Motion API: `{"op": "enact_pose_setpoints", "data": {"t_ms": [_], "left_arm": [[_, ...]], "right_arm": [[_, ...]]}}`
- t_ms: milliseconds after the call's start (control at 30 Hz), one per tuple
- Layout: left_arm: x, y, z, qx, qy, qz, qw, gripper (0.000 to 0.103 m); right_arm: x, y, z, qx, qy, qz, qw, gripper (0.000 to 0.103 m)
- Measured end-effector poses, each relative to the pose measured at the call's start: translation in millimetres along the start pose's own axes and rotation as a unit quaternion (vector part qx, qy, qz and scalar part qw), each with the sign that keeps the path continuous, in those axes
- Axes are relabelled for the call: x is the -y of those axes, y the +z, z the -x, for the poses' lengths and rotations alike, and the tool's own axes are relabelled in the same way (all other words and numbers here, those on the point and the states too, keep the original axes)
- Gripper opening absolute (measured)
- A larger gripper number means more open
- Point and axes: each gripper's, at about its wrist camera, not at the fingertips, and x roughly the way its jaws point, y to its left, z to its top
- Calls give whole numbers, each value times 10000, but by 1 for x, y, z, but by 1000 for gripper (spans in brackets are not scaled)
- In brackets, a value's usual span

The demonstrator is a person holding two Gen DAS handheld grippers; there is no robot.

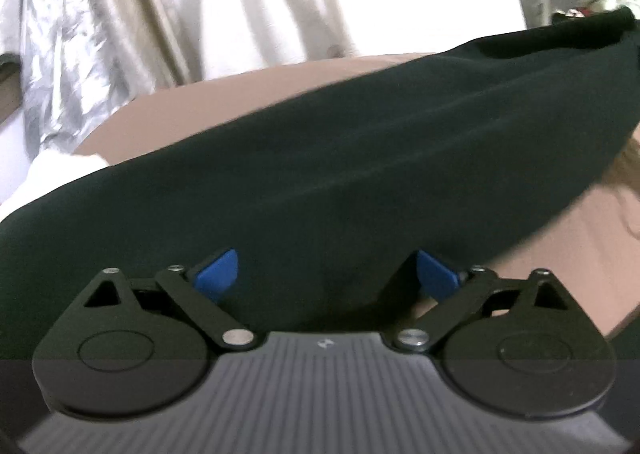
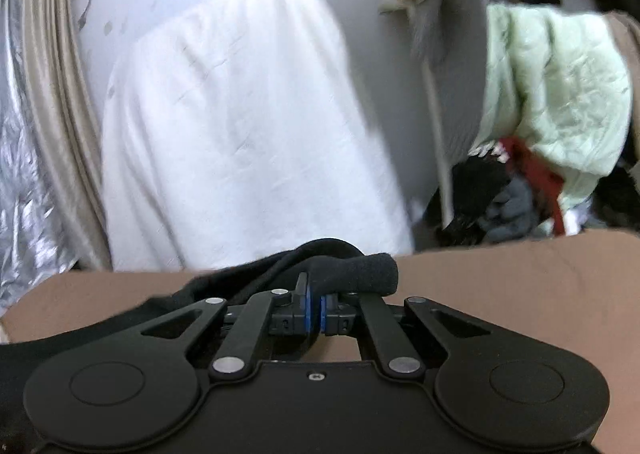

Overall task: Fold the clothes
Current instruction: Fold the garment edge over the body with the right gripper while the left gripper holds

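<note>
Brown bedding covers the work surface under both tongs, with a white draped sheet standing behind it.

On the left gripper the blue pads stand wide apart, and the dark garment lies across the gap between them, untouched by either pad as far as can be seen. The cloth stretches as a long, broad band from the lower left toward the upper right of this view, over the brown surface.

On the right gripper the blue pads are pressed together, pinching an edge of the same dark garment; a rolled hem of it bulges just above the fingertips and the rest trails off to the left over the brown surface.

Farther out, beige curtains and a crinkled silver sheet hang at the left. At the right hangs a pale green quilted jacket, and beneath it lies a heap of dark clothing with a red strap. White lettering shows beside the strap, too blurred to read. A small emblem marks the left gripper's body, not legible
</note>
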Motion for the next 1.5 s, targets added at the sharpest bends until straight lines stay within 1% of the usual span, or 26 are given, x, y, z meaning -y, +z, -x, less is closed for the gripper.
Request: {"op": "enact_pose_setpoints", "data": {"t_ms": [100, 200, 233, 267, 333, 367, 433, 533, 567, 667, 767, 833, 900, 967, 1000, 1067, 1100, 1167, 1200, 1267, 1333, 1367, 1400, 1433, 1467, 1500], "left_arm": [[15, -3, -20, -496, -298, -283, 9979, 103], [13, -1, -31, -670, -418, -70, 9969, 100], [5, 3, -33, -747, -583, 203, 9953, 81], [-4, 7, -35, -865, -710, 517, 9924, 51], [-22, 15, -38, -1174, -773, 1066, 9843, 38], [-32, 18, -39, -1378, -850, 1426, 9764, 37], [-49, 20, -39, -1701, -1130, 2132, 9554, 37], [-48, 23, -36, -1796, -1231, 2142, 9522, 42], [-37, 25, -35, -1808, -1096, 1902, 9587, 43], [-3, 38, -31, -1748, -1117, 1520, 9664, 54], [38, 61, -24, -1610, -1621, 1305, 9648, 57], [78, 82, -10, -1223, -1770, 672, 9743, 63], [122, 102, 5, -591, -1745, -92, 9828, 69], [161, 117, 7, -16, -1708, -468, 9842, 78], [176, 124, 1, 25, -1842, -454, 9818, 79], [198, 134, -25, -423, -2274, 44, 9729, 80], [206, 139, -42, -746, -2493, 389, 9648, 80], [214, 144, -84, -1515, -2844, 1163, 9395, 80], [217, 143, -100, -1752, -2829, 1411, 9324, 81], [227, 132, -124, -2000, -2560, 1752, 9294, 88], [231, 133, -131, -1757, -2556, 2027, 9288, 98], [234, 136, -132, -1579, -2581, 2101, 9297, 92], [239, 142, -132, -1399, -2614, 1945, 9350, 77], [245, 148, -133, -1240, -2594, 1717, 9422, 28], [254, 157, -133, -1141, -2394, 1265, 9558, 6], [261, 166, -132, -963, -2185, 885, 9670, 6]], "right_arm": [[24, -15, -29, -664, -176, -266, 9973, 4], [45, -39, -60, -1371, -446, -827, 9861, 4], [48, -41, -64, -1480, -460, -990, 9829, 4], [48, -38, -60, -1410, -389, -1039, 9838, 4], [45, -27, -48, -1206, -229, -1050, 9869, 4], [38, -17, -32, -972, -94, -869, 9914, 4], [23, -5, 7, -599, 174, -464, 9970, 4], [10, -16, 30, -704, -113, 498, 9962, 4], [15, -21, 20, -923, -206, 490, 9943, 4], [55, -39, -12, -1855, -179, -721, 9798, 4], [95, -62, -28, -2657, -37, -2117, 9405, 4], [108, -66, -20, -2711, 197, -2613, 9262, 4], [112, -64, -8, -2574, 201, -2590, 9307, 5], [114, -69, -3, -2425, 106, -2683, 9323, 5], [117, -72, -6, -2405, 80, -2788, 9297, 4], [115, -76, -11, -2415, -34, -2733, 9311, 4], [110, -75, -11, -2397, -90, -2612, 9350, 4], [101, -70, -10, -2385, -135, -2327, 9427, 5], [99, -67, -10, -2397, -130, -2221, 9450, 5], [104, -67, -12, -2496, -35, -2279, 9411, 7], [116, -68, -14, -2586, 246, -2508, 9325, 15], [121, -69, -14, -2600, 379, -2572, 9299, 16], [126, -72, -15, -2568, 489, -2581, 9301, 16], [129, -74, -15, -2515, 558, -2539, 9323, 15], [128, -75, -14, -2430, 557, -2407, 9380, 11], [125, -74, -14, -2318, 536, -2261, 9446, 11]]}}
